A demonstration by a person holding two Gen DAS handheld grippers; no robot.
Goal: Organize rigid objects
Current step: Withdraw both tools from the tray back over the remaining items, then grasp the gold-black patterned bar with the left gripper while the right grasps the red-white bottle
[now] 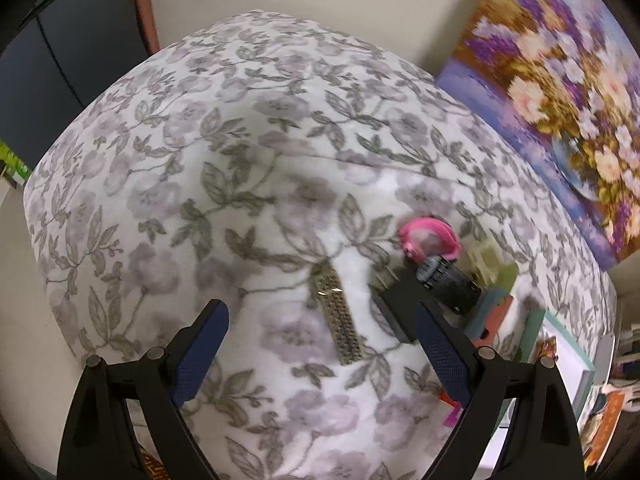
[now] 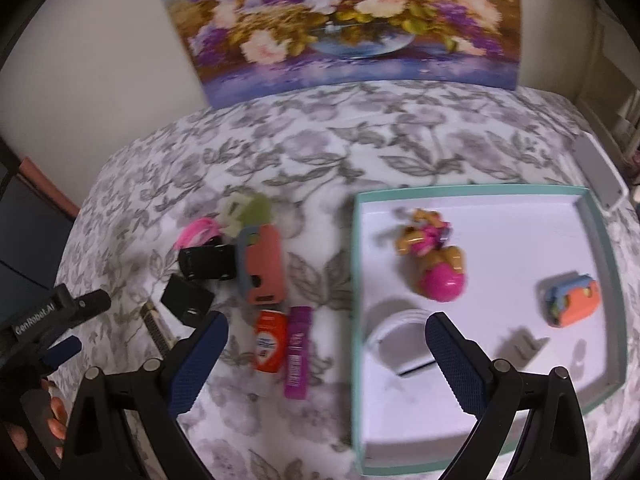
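Note:
My right gripper (image 2: 326, 320) stands open with nothing between its fingers, above the left rim of a white tray with a teal rim (image 2: 472, 192). The tray holds a doll with a pink ball (image 2: 434, 264), an orange-and-blue toy (image 2: 570, 304), a white round piece (image 2: 400, 340) and a grey piece (image 2: 520, 346). Left of the tray lie a salmon toy camera (image 2: 262, 268), an orange bottle (image 2: 270, 340), a purple tube (image 2: 298, 352), a black toy car (image 2: 206, 262) and a black box (image 2: 186, 300). My left gripper (image 1: 320, 312) is open above a studded metal strip (image 1: 338, 316).
A floral cloth (image 1: 200, 160) covers the table. A flower painting (image 2: 340, 20) leans on the wall behind it. A pink item (image 1: 430, 238) and a pale green piece (image 2: 244, 212) lie by the car. A hand (image 2: 52, 412) holds the left gripper (image 2: 78, 326) at the left edge.

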